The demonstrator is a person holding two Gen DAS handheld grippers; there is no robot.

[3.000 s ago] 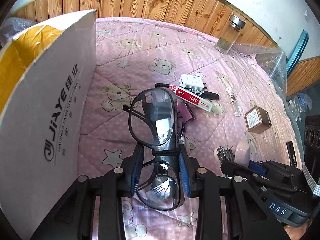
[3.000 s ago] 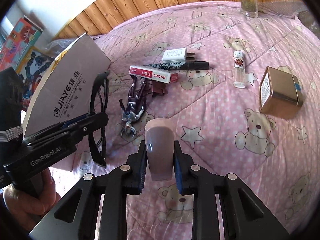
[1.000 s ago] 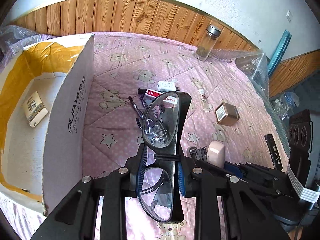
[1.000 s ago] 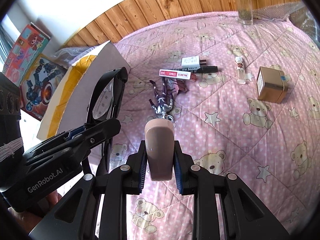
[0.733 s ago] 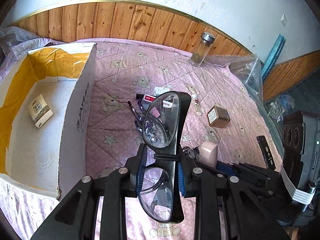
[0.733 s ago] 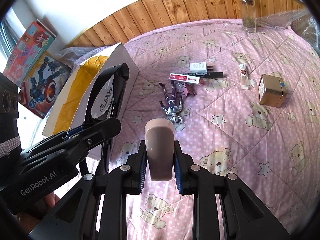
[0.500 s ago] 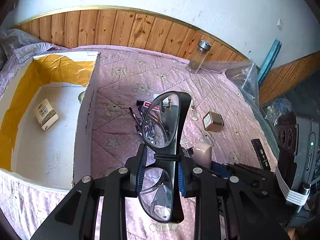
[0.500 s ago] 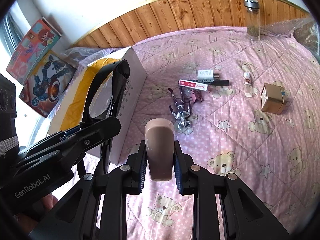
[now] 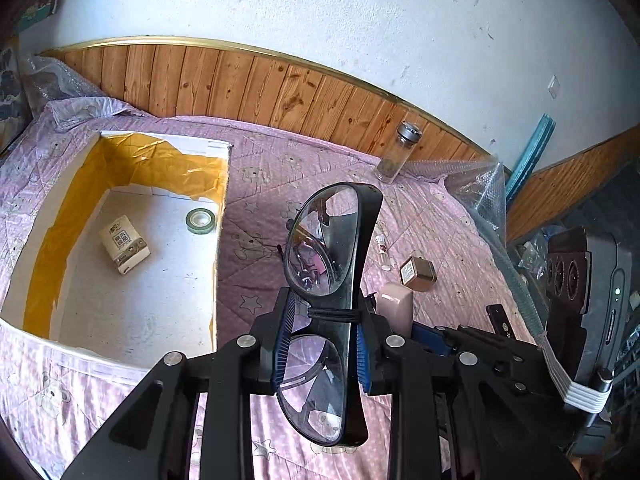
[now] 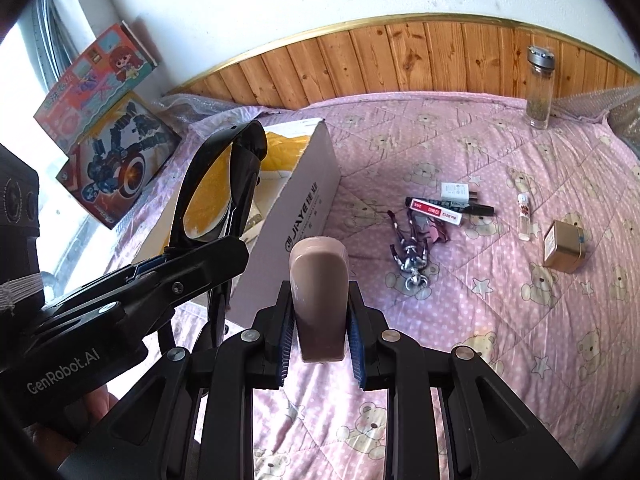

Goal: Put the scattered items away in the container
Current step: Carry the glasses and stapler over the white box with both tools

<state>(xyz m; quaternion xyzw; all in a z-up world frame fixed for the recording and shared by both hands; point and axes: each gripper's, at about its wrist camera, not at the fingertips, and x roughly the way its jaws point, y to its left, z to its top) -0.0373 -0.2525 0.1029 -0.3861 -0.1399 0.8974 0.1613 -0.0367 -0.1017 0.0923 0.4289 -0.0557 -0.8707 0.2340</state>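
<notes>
Black-framed glasses (image 9: 328, 312) stand upright beside the open white cardboard box (image 9: 218, 264).

Glossy black plastic glasses (image 9: 332, 264); quilted cloth bedspread (image 10: 500, 288)

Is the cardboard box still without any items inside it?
No, the cardboard box already holds a small white carton and a roll of tape on its floor.

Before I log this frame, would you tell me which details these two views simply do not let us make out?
- Cardboard box interior, right wrist view: mostly hidden behind its own wall and the glasses.
- Small carton in the box, left wrist view: its print is too small to read.
- Items behind the glasses, left wrist view: distorted through the lens.
- Pinkish-brown object in the right gripper: what it is cannot be told.
</notes>
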